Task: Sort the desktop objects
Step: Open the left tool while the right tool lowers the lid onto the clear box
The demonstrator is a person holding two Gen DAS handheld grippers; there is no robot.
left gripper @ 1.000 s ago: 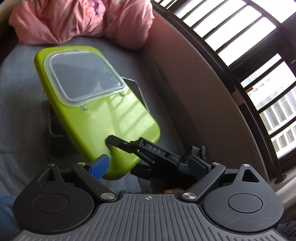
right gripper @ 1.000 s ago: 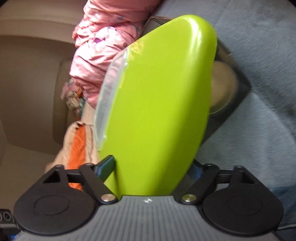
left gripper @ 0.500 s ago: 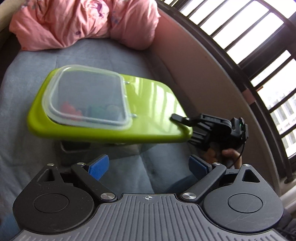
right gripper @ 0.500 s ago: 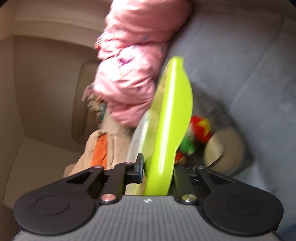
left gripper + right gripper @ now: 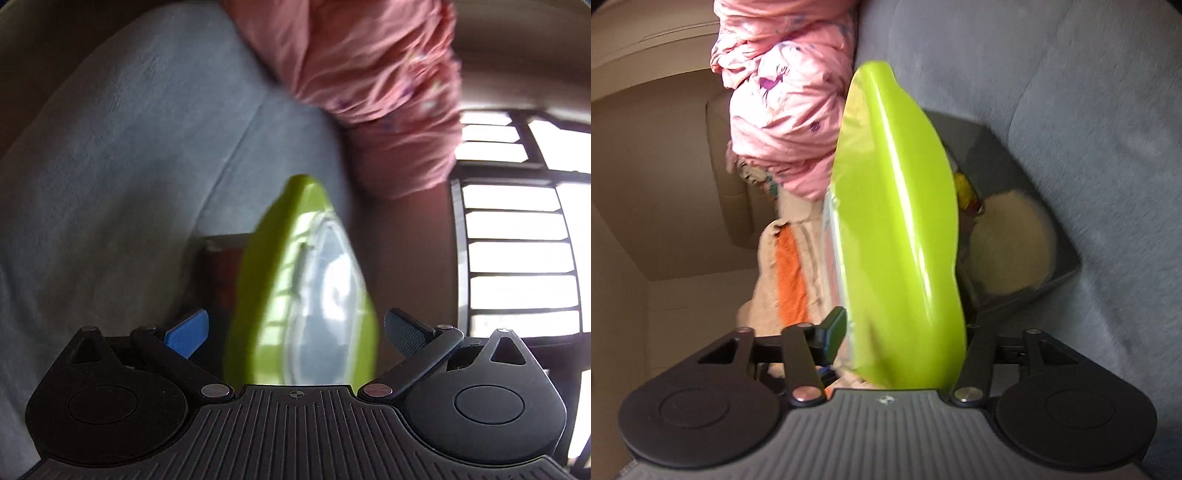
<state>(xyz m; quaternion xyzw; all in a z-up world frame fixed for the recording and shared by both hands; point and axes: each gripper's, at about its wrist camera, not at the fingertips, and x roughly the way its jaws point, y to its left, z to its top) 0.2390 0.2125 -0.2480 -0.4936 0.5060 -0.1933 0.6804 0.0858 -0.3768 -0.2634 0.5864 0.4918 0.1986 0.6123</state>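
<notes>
A lime-green lid [image 5: 894, 206] with a clear window stands on edge over a dark grey box [image 5: 1060, 266]. My right gripper [image 5: 903, 330] has the lid's near end between its fingers. Both fingers look to be against it while the jaws are opening. In the left wrist view the same lid [image 5: 273, 295] sits between the blue pads [image 5: 186, 332] of my left gripper [image 5: 295, 328]. Those jaws are opening wide, with a gap on each side of the lid. The box [image 5: 218, 266] shows just behind it.
Inside the box lie a round beige thing [image 5: 1012, 243] and a red-yellow toy [image 5: 964, 188]. The box rests on a grey cushion [image 5: 110, 166]. A pink quilt [image 5: 369, 74] lies behind, a beige-orange cloth [image 5: 786, 266] beside it, and a barred window [image 5: 517, 258] to the right.
My left gripper has dropped and rolled, so the lid now stands between its jaws. The right jaws, pinched narrow on the lid's edge half a second ago, now stand wider around it.
</notes>
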